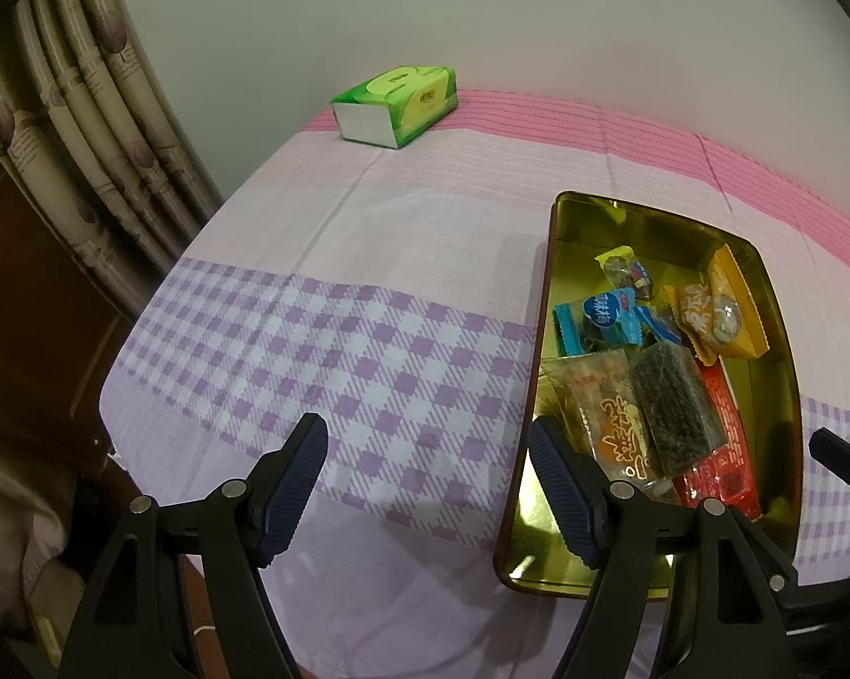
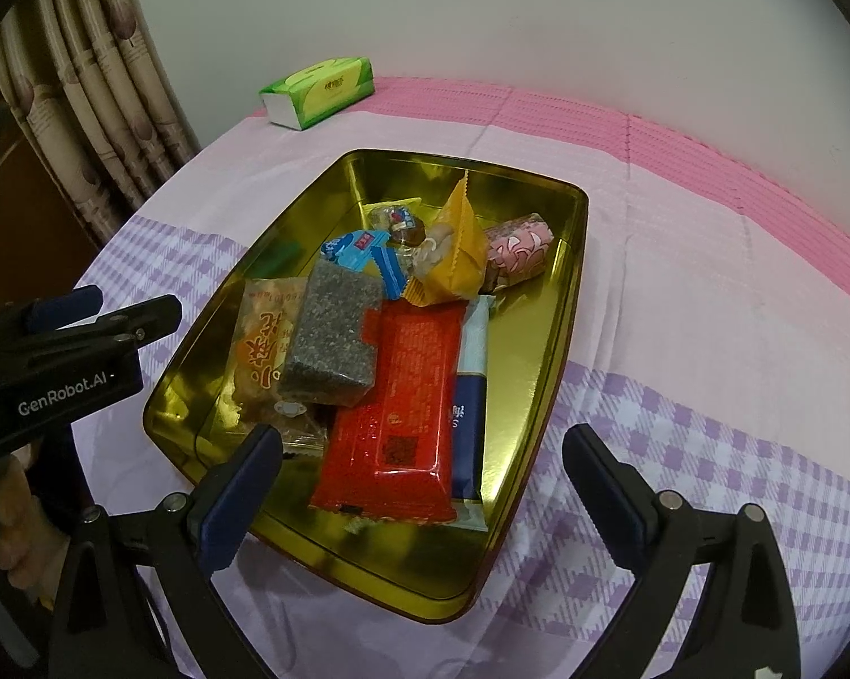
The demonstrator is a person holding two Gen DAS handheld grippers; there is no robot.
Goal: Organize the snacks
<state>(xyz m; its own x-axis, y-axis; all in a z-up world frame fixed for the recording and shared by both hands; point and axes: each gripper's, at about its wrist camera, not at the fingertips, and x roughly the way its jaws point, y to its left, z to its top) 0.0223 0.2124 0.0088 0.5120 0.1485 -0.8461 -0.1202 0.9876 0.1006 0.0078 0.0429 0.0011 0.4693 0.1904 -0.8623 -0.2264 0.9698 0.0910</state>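
Snacks lie gathered in a gold tin tray (image 2: 561,305) that rests on a checked cloth over what appears to be the worktop, though the cloth hides the surface and it could be a bed. Within the tray, a red packet (image 2: 394,413) lies lengthwise toward the near end, overlapping a blue-and-white bar (image 2: 470,396) at its right; a dark seeded block (image 2: 334,334) leans across a clear orange-printed pouch (image 2: 261,351) at its left. Toward the far end sit a yellow pouch (image 2: 453,260), a blue wrapper (image 2: 363,252), a pink roll (image 2: 518,249) and a small wrapped sweet (image 2: 396,220), loosely heaped, probably because they were dropped in rather than arranged. Piling everything in one walled container keeps the loose items from scattering on the soft cloth. The right tongs (image 2: 422,481) hover above the near rim of the tray with jaws spread wide and nothing between them, a posture suited to reaching down for the next packet. The left tongs (image 1: 428,486) stand likewise released and empty beside the tray's left wall, one finger over the cloth and one over the tray's near corner, kept clear of the right tongs' path. A green tissue pack (image 1: 396,104) lies well apart at the far edge, near a curtain (image 1: 85,130), and seems uninvolved.
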